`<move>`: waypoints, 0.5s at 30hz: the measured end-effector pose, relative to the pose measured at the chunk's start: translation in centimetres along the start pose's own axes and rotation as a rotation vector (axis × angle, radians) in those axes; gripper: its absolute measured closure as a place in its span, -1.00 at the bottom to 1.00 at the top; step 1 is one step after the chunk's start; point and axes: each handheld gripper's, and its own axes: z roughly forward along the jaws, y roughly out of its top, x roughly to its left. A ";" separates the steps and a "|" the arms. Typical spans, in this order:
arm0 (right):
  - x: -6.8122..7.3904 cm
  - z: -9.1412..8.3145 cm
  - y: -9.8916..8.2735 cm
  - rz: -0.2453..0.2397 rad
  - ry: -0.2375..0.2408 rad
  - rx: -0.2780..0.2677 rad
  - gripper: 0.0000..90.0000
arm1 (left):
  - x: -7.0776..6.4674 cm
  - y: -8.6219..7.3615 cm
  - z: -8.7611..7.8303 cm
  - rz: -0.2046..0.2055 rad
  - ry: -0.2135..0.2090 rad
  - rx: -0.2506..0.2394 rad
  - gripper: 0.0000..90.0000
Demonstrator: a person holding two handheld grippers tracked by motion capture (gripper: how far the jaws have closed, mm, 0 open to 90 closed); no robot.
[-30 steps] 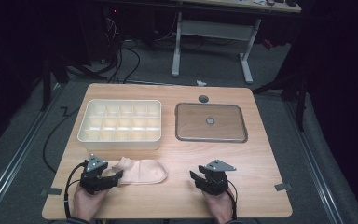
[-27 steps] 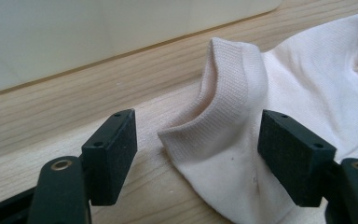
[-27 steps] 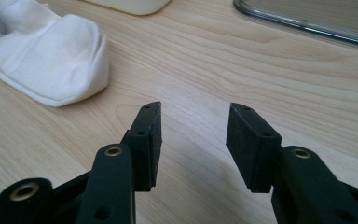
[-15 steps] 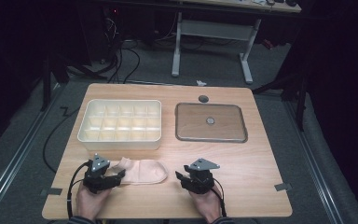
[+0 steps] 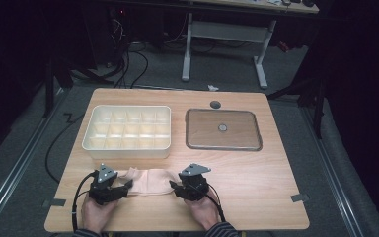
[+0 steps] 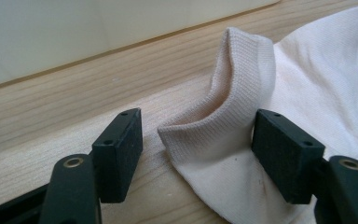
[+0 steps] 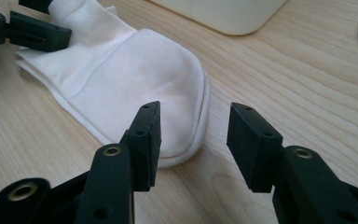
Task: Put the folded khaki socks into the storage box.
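Sock [image 5: 148,180] lies just before tray [image 5: 127,129]; lid [image 5: 222,129] apparently apart.

My right gripper [image 7: 193,140] holds its jaws apart, low over the wooden table [image 7: 307,79]. The rounded toe end of the pale sock [image 7: 135,79] lies flat at my left jaw, its edge reaching into the gap. The right jaw stands over bare wood. At upper left, my left gripper [image 7: 25,28] sits at the sock's far end. A cream tray [image 7: 223,14] stands beyond.
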 end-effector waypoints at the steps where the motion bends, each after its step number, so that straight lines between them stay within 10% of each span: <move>1: 0.0 0.0 0.0 0.000 0.000 0.000 0.24 | 0.0 0.0 0.0 0.003 0.001 0.000 -0.24; 15: 0.1 1.1 -0.1 -0.034 0.006 0.057 0.71 | -0.5 0.1 -0.1 0.030 -0.026 -0.001 0.16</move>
